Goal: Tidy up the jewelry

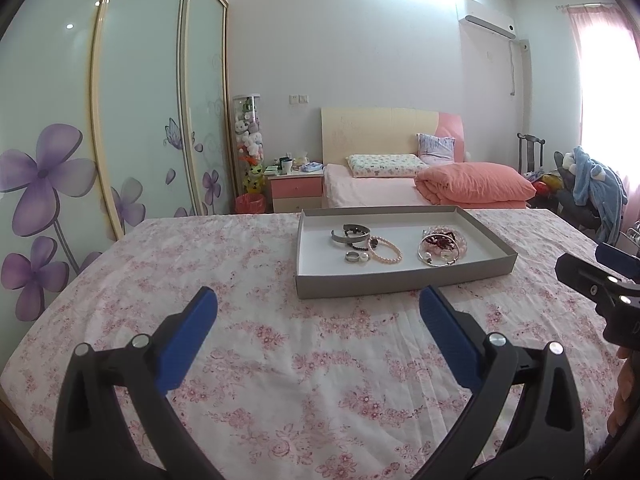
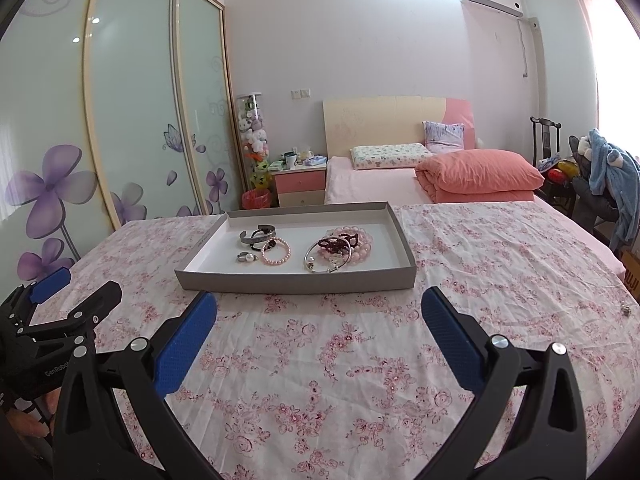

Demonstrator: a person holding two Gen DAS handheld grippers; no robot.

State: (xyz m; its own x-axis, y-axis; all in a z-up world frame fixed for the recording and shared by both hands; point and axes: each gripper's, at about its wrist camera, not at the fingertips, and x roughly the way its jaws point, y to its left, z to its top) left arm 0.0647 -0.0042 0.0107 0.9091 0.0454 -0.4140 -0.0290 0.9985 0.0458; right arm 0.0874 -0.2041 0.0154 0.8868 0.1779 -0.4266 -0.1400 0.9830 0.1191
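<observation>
Jewelry all lies inside the shallow grey tray [image 2: 296, 280] on the floral cloth [image 2: 320, 360]: silver cuff [image 2: 256, 234], pink pearl bracelet [image 2: 275, 255], ring [image 2: 245, 257], and a heap of bangles and beads [image 2: 340, 250], probably gathered there to keep small pieces contained. Left gripper [image 1: 318, 312] and right gripper [image 2: 319, 312] hover short of the tray, jaws spread wide, holding nothing. Partial lettering "GenRobo" shows on the left gripper body; a small object [image 2: 625, 310] sits apart at the cloth's right edge, too small to identify.

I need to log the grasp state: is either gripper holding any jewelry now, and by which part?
Nothing is held: left gripper and right gripper are open above the cloth; the jewelry lies in the tray.

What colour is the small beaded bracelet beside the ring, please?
Pink bracelet, clearest in the right wrist view.
</observation>
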